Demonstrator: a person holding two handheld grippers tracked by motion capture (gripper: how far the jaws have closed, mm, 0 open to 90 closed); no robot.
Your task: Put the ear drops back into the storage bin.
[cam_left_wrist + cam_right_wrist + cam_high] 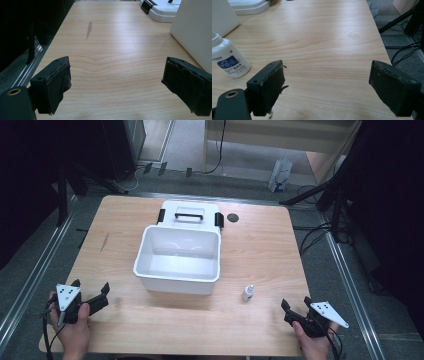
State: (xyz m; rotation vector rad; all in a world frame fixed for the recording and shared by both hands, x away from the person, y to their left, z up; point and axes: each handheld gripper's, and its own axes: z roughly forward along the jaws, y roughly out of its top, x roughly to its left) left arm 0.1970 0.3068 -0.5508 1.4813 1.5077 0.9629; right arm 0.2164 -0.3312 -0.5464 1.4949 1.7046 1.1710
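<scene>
Small white bottle [248, 292] stands upright on the tabletop [260, 245] near the right tongs [295, 306]; both right and left tongs [91, 291] gape empty.

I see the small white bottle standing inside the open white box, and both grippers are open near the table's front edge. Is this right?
Not quite. The small white bottle stands on the table, outside the open white box, between it and the right gripper, as the high view shows. Both grippers are open, the left gripper too.
</scene>
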